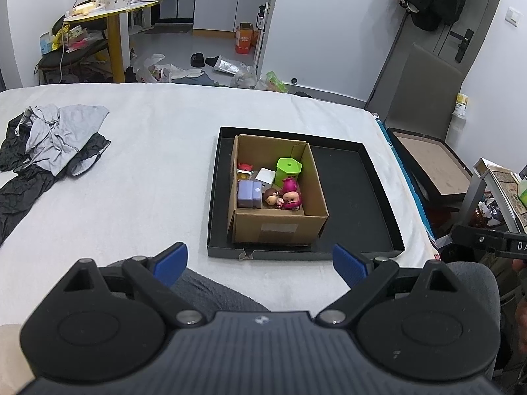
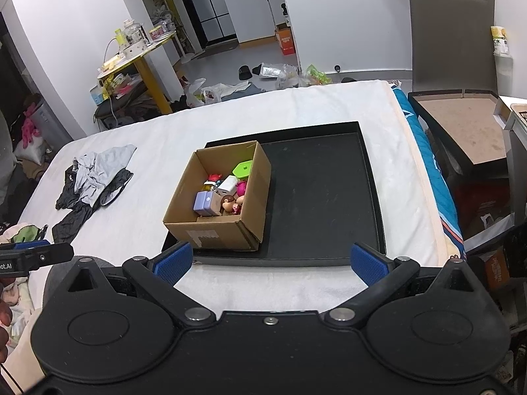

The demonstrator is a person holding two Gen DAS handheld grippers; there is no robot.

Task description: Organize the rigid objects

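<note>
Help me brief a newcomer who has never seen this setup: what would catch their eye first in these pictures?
First, the open cardboard box packed with small colourful toys, a lime-green container brightest among them. It sits in the left part of a shallow black tray on the white-covered bed. Next, a crumpled pile of grey and black clothes lies further left, while both the left gripper and right gripper hang back with jaws wide open, holding nothing.

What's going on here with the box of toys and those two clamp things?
A person holds two hand-held grippers, the left gripper and the right gripper, both open and empty, above a white bed. Ahead, a cardboard box sits at the left of a black tray. Inside are small toys, including a green container and a purple block. Nothing is being gripped at this moment.
</note>
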